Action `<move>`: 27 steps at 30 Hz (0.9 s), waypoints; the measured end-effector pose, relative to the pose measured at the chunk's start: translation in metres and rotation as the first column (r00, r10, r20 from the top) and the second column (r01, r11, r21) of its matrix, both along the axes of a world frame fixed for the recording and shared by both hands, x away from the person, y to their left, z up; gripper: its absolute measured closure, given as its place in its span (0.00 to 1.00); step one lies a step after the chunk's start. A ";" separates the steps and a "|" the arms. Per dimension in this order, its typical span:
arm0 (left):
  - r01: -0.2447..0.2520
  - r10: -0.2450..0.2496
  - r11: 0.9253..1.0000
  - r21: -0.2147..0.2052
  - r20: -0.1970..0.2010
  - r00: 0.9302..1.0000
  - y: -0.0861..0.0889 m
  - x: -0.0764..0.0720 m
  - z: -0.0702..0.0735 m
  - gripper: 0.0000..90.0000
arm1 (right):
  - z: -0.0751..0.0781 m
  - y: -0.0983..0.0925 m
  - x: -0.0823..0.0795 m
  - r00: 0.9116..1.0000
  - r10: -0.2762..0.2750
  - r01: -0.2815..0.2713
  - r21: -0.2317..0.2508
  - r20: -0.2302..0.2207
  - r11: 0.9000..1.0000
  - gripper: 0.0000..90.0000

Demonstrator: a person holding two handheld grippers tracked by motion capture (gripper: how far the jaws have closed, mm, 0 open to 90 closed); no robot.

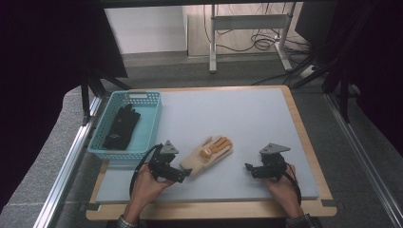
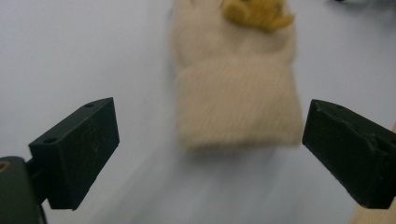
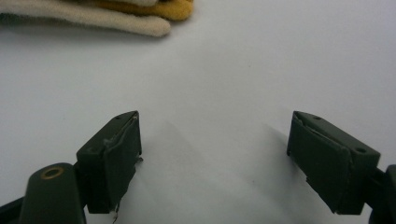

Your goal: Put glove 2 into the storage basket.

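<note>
A cream knitted glove [image 1: 207,156] with yellow-orange fingertips lies flat on the grey mat, cuff toward the person. My left gripper [image 1: 183,175] sits just at the cuff, open; in the left gripper view the cuff [image 2: 238,109] lies between and just beyond the two black jaws, untouched. My right gripper [image 1: 248,168] rests on the mat right of the glove, open and empty; the right gripper view shows the glove's fingertips [image 3: 140,14] at the top left, well away from the jaws. A black glove [image 1: 121,126] lies inside the teal basket [image 1: 153,124].
The teal basket stands at the mat's left side, its front rim beside my left hand. The grey mat [image 1: 247,118] covers a wooden board with a rim at front and right. Metal rails run along both sides of the table.
</note>
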State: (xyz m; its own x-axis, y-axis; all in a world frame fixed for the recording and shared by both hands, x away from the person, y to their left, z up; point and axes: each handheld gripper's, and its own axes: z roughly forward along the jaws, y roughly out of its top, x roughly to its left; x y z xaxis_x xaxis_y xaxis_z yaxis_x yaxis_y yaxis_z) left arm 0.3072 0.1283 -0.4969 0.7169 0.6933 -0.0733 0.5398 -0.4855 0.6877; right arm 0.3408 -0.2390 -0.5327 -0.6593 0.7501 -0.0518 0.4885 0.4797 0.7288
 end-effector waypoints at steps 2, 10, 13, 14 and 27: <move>0.017 -0.017 1.000 0.009 -0.006 1.000 -0.012 0.007 0.002 0.05 | 0.000 0.000 0.000 1.000 0.000 0.000 0.000 0.000 1.000 0.19; 0.034 -0.029 0.997 0.068 -0.069 0.997 -0.053 0.036 -0.010 0.06 | 0.000 0.000 0.000 1.000 0.000 0.000 0.001 0.000 1.000 0.19; 0.036 -0.027 0.993 0.113 -0.075 0.997 -0.064 0.039 -0.019 0.07 | 0.000 0.000 0.000 1.000 0.000 0.000 0.001 0.000 1.000 0.19; 0.032 -0.023 0.991 0.132 -0.070 0.997 -0.067 0.039 -0.022 0.08 | 0.000 0.000 0.000 1.000 0.001 -0.001 0.001 0.000 1.000 0.19; 0.033 -0.024 0.984 0.176 -0.053 0.998 -0.073 0.038 -0.023 0.46 | 0.000 0.000 0.000 1.000 0.002 -0.002 0.001 0.000 1.000 0.19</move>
State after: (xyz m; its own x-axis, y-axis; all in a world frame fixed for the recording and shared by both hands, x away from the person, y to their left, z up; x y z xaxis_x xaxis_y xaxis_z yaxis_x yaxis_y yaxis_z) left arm 0.3455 0.0548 -0.5199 0.7351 0.6779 0.0120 0.5556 -0.6124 0.5624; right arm 0.3408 -0.2390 -0.5328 -0.6606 0.7490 -0.0513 0.4878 0.4802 0.7290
